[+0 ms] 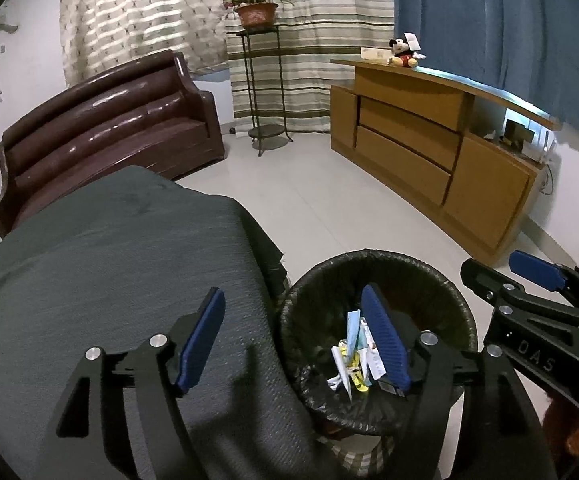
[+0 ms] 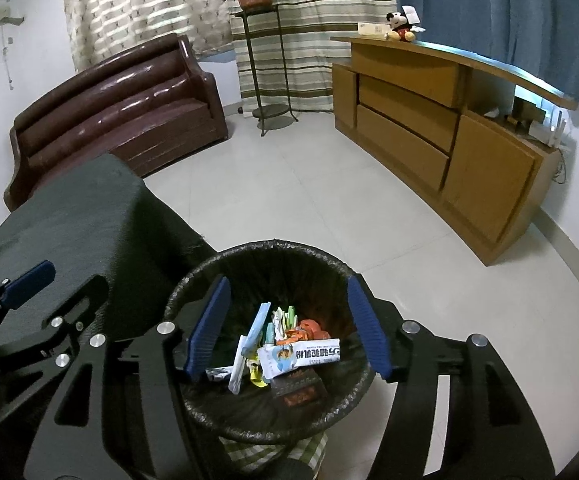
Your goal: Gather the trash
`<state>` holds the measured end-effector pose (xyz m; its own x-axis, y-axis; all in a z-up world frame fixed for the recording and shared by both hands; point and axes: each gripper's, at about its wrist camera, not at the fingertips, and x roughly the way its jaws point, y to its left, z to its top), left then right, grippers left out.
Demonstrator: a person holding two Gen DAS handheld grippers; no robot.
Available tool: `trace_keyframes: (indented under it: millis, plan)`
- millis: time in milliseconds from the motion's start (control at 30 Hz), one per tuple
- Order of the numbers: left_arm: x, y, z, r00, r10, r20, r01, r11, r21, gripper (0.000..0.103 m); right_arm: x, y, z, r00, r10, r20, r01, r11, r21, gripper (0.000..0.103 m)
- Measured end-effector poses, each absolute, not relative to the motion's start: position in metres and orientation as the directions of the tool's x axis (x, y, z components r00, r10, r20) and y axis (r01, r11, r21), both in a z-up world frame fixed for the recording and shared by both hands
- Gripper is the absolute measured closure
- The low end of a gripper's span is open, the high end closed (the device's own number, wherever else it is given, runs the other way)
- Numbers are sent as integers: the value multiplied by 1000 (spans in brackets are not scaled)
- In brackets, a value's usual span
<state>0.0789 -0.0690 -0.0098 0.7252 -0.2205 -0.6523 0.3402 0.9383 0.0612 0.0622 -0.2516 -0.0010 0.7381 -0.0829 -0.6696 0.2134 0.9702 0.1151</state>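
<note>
Now the black-lined bin is seen holding wrappers & paper scraps. Left gripper and right gripper are held w/ jaws wide, empty, over it. Cloth-covered table adjoins bin's left.

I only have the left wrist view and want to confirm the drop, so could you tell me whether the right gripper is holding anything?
Observer: No, the right gripper is open, with nothing between its pads.
Operator: Where is it pointing, please?
Observer: Down into the bin, with a finger on either side of the opening.
Operator: What lies on top inside?
Observer: A white printed packet, with an orange wrapper just behind it.
</note>
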Motion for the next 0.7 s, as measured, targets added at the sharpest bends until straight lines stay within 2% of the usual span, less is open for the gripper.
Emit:
trace_keyframes:
  millis: [700]
  plan:
    - [44,-30,16,784,-158,-600,252,965,76,24,22,-221,26,783,-75,-618,174,980,102,35]
